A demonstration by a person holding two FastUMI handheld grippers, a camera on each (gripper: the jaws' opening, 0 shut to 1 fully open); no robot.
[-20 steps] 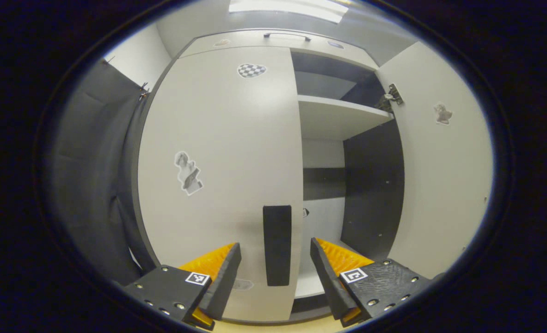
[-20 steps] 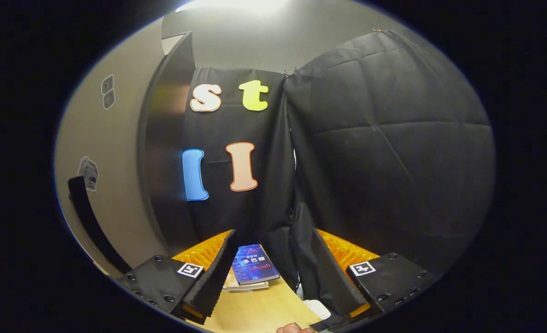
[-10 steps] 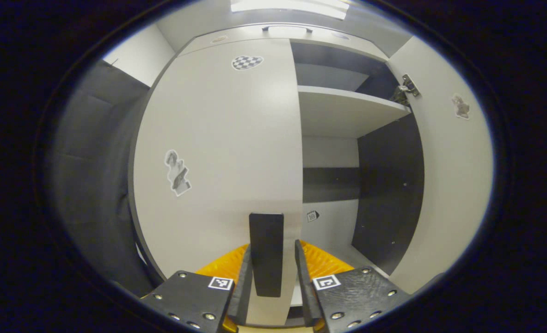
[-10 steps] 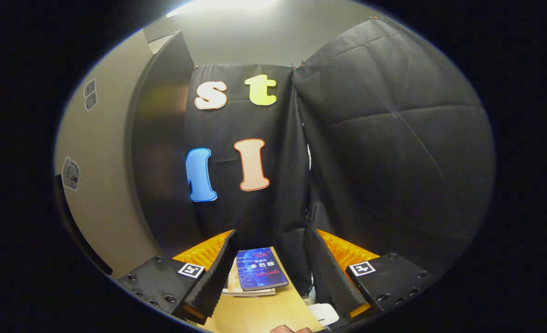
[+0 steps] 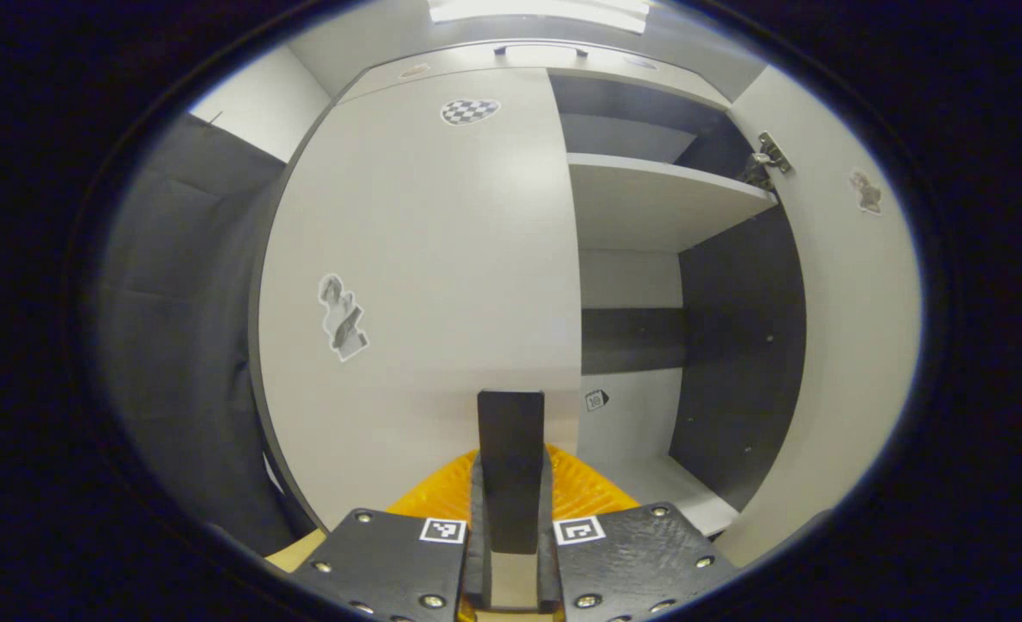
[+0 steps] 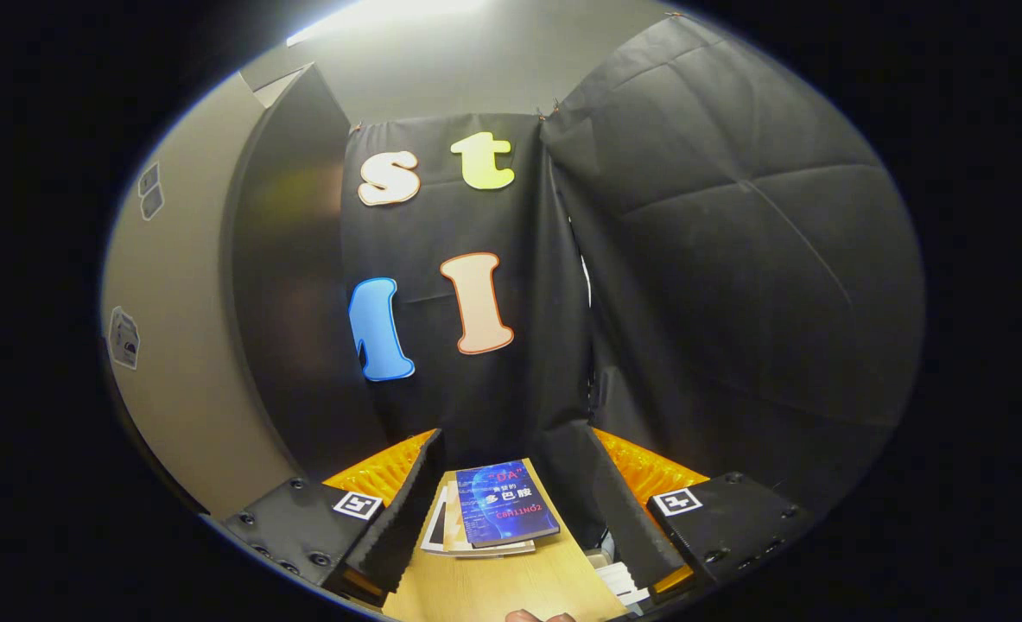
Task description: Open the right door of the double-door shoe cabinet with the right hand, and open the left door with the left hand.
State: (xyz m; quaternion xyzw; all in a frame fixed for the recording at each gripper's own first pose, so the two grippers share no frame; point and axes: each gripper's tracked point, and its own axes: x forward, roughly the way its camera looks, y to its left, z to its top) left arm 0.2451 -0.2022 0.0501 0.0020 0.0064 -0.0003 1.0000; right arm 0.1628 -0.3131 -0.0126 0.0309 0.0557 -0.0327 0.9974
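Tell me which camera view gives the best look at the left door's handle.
The left gripper view: the handle stands upright, dead centre, with the left tool shut on it. The right gripper view faces the booth wall and a book instead.

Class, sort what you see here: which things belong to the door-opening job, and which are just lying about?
Job:
left door
its handle, clamped by the left gripper
right door, open
right gripper, open

Lying about:
books
wooden table

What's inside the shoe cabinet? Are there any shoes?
Through the open right door the cabinet shows a bare shelf, a small sticker on the back, and no shoes. The shut left door hides the other half.
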